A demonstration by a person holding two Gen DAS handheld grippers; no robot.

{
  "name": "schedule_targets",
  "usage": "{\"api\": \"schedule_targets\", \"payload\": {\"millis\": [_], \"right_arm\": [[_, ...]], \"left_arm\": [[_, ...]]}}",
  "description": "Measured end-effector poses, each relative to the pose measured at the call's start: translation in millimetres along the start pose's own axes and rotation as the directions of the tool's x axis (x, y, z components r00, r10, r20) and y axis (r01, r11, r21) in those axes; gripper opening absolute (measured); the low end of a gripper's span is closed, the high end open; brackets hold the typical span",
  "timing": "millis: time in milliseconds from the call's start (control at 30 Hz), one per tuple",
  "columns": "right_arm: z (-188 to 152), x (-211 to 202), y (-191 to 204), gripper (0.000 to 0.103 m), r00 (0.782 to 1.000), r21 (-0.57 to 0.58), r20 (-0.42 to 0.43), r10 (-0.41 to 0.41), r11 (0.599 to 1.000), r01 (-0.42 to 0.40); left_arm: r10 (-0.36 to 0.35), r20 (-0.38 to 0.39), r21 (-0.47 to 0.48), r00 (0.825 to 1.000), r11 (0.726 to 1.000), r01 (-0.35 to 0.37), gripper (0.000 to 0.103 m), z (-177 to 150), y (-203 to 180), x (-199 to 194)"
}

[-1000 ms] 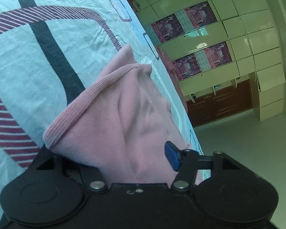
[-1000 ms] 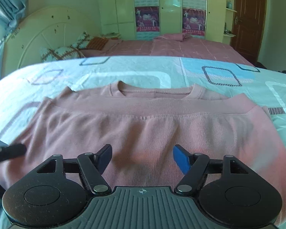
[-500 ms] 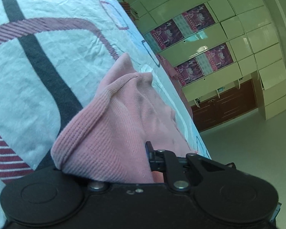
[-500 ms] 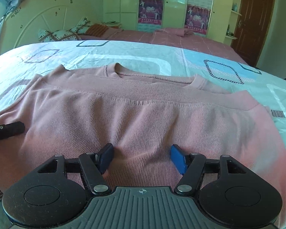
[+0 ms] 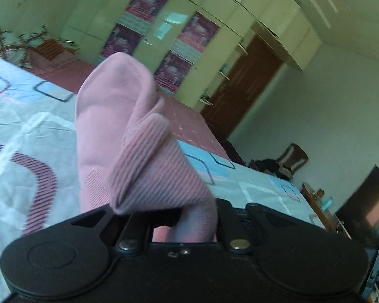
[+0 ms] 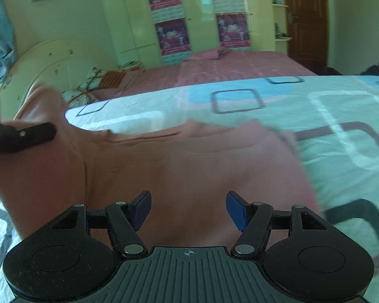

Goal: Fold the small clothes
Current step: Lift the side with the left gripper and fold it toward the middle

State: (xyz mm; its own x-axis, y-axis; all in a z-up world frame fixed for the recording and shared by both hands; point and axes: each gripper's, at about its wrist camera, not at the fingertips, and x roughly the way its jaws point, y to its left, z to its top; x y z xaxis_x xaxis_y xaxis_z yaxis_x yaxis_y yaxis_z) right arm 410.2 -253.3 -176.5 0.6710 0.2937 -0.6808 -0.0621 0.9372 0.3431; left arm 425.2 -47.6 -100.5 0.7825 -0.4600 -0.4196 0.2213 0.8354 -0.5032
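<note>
My left gripper (image 5: 189, 217) is clamped on the ribbed edge of the pink knitted sweater (image 6: 189, 166), lifting that side off the patterned bedspread (image 6: 328, 116) to fold it across, while my right gripper (image 6: 188, 208) hovers open above the flat middle.

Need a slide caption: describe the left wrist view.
Left gripper shut on pink sweater, lifting its ribbed edge above the patterned bedspread.

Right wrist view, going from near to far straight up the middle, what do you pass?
Right tool, open → pink sweater → patterned blue bedsheet → pink bedspread → wardrobe with posters.
</note>
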Motion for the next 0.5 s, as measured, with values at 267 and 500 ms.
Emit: {"api": "schedule_targets", "payload": {"millis": [267, 500], "right_arm": [[-7, -38, -96, 0.065, 0.993, 0.148, 0.001, -0.12, 0.982, 0.119], [4, -60, -122, 0.065, 0.999, 0.275, 0.044, -0.001, 0.961, -0.012]], "left_arm": [[0.032, -0.3, 0.244, 0.953, 0.969, 0.044, 0.026, -89, -74, 83], [-0.048, -0.31, 0.289, 0.95, 0.947, 0.142, 0.065, -100, -85, 42]]}}
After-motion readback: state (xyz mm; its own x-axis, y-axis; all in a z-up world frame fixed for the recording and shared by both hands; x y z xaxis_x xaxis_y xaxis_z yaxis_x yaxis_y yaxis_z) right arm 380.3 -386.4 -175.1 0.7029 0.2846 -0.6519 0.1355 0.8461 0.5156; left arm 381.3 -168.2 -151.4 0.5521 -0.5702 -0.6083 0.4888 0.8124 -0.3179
